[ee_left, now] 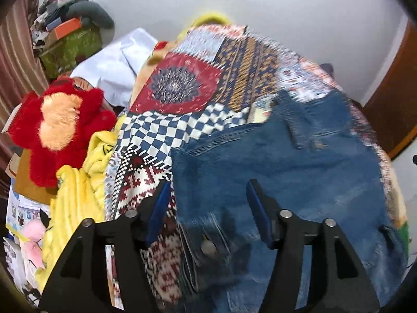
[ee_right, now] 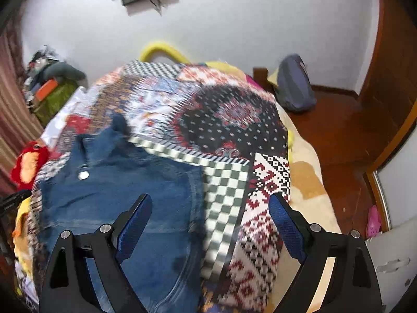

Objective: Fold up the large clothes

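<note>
Both tools gape empty above the jeans (ee_left: 273, 161) on the bed (ee_right: 307, 187): left tool (ee_left: 206, 203) directly over denim, right tool (ee_right: 211, 214) past its right edge.

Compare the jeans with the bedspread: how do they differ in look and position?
The jeans are plain blue denim with a metal button; the bedspread is a multicoloured patchwork of checks and medallions. The jeans lie on top, covering only part; the bedspread lies underneath, spread across the bed. Both are fabric lying flat.
</note>
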{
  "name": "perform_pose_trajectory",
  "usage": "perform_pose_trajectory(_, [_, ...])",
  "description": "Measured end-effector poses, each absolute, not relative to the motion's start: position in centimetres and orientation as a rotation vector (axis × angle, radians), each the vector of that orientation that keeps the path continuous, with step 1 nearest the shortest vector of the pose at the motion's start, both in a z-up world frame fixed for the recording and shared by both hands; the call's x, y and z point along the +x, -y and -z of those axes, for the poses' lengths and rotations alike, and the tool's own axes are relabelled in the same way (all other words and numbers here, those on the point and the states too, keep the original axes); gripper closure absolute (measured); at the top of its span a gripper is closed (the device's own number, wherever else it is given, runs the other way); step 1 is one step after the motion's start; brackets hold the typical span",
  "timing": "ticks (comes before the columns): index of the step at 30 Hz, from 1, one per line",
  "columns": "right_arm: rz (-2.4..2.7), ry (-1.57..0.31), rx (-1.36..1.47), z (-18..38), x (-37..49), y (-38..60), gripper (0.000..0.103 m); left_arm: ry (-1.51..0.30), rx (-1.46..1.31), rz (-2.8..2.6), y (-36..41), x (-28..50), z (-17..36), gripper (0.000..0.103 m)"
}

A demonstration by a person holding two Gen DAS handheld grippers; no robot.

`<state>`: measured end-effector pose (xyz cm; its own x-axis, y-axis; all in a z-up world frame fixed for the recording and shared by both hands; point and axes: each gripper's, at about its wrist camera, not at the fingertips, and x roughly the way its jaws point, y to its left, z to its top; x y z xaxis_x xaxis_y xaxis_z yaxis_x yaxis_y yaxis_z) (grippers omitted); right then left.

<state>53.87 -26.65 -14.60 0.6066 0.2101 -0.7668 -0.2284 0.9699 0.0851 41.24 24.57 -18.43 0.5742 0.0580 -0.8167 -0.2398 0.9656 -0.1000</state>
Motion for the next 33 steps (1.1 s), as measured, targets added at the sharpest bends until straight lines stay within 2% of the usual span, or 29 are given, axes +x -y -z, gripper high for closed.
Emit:
perform_pose_trajectory(3, [-0.26, -0.836, -0.068, 12.1, 50.5, 26.1, 0.013, -0.898, -0.195, -0.162, -23.5, 38.9, 15.7, 0.037])
perform_pose_trajectory(8, [-0.283, -0.759, -0.12, 8.9, 44.1, 25.2, 0.01, -0.819, -0.17, -0.15, -21.7, 34.0, 12.2, 0.013])
perform_pose_trajectory(17, [-0.392, -0.743, -0.041, 8.2, 34.7, 24.7, 0.006, -0.749, -0.097, -0.116, -17.8, 25.0, 10.6, 0.004])
perform_pose_trajectory(22, [-0.385, -0.794, -0.006, 9.8, 32.0, 25.3, 0.006, -0.736, -0.108, -0.099, -16.3, 21.1, 12.0, 0.001])
perform_pose_trajectory(33, [-0.342, -1.015, 0.102, 18.1, 28.4, 28.9, 0.006, -0.984, -0.307, -0.116, -17.4, 16.7, 21.7, 0.001])
